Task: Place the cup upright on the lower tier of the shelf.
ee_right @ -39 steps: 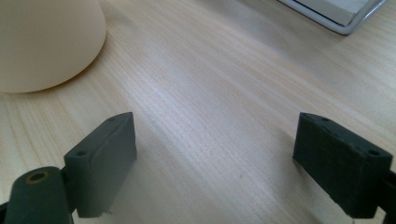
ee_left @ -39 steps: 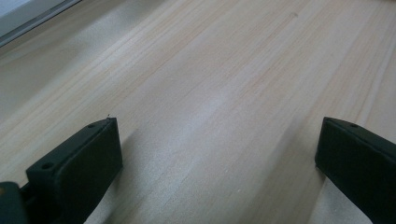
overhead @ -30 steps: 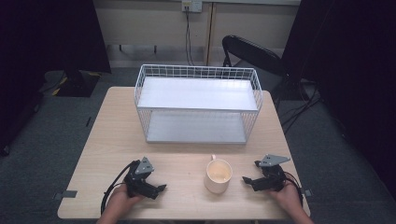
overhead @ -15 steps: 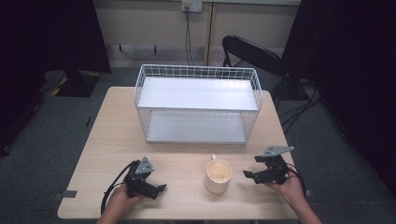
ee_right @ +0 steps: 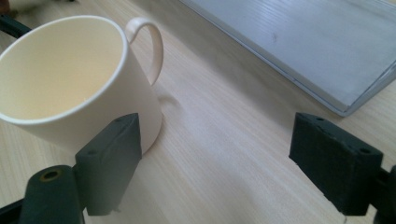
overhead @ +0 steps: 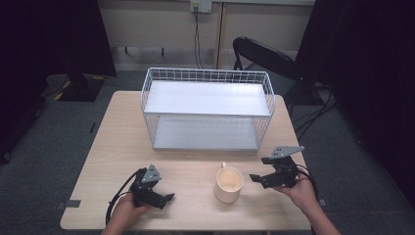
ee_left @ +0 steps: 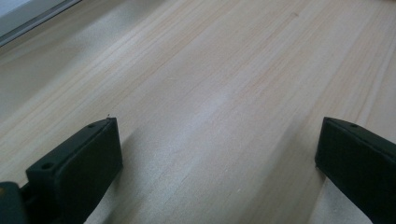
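High view: a pale wooden table (overhead: 112,142) carries, at its far middle, a white wire rack (overhead: 207,108) with two flat shelves, both bare. Near the table's front edge, right of centre, stands a cream mug (overhead: 228,184), upright and empty, its handle turned toward the rack. The right tongs (overhead: 258,178) hang just right of the mug, pointing left at it and not touching it. The left tongs (overhead: 168,198) rest low at the near left, well apart from the mug.

Right gripper view: the mug (ee_right: 74,79) stands just beyond the left jaw, outside the gap; the jaws are spread wide with only bare wood between them, and the rack's lower shelf (ee_right: 322,42) lies farther off at upper right.

Left gripper view: the jaws stand wide apart over bare table (ee_left: 219,93), holding nothing.

Step in hand, as judged: the approach of the right tongs to the mug, before any grasp. The next move calls for shifting these tongs left until the mug's wall or rim lies between the jaws, then closing firmly enough that the smooth side does not slip; the rack seems the likely destination.
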Action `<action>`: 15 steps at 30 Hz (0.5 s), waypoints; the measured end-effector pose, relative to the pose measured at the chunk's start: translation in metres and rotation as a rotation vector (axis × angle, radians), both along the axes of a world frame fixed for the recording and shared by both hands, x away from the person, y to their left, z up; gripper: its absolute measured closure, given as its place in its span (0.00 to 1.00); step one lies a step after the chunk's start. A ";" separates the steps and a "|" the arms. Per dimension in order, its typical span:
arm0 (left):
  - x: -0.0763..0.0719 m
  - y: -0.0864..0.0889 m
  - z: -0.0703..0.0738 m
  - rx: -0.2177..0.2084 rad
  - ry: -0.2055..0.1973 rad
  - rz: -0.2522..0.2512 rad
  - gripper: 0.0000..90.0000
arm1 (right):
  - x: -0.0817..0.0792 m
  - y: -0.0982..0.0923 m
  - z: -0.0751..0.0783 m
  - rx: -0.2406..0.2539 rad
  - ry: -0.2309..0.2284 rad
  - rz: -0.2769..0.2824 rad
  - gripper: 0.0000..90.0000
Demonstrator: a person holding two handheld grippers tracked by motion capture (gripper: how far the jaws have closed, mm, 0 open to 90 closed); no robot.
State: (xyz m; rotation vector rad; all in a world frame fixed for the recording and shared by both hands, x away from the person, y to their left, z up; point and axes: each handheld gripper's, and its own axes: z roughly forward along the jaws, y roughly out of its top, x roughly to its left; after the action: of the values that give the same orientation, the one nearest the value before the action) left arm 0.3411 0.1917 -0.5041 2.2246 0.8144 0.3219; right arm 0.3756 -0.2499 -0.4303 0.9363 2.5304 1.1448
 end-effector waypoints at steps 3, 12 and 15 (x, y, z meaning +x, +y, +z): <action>0.000 0.000 0.000 0.000 0.000 0.000 0.00 | 0.000 0.003 0.003 -0.005 -0.003 0.008 0.18; 0.000 0.000 0.000 0.000 0.000 0.000 0.00 | -0.001 0.013 0.012 0.003 -0.006 0.022 0.18; 0.000 0.000 0.000 -0.001 0.000 0.001 0.00 | -0.001 0.017 0.015 0.005 -0.004 0.029 0.18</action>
State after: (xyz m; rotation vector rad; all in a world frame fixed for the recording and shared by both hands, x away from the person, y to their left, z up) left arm 0.3411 0.1917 -0.5041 2.2239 0.8153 0.3214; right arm 0.3743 -0.2331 -0.4150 0.9006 2.5471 1.1602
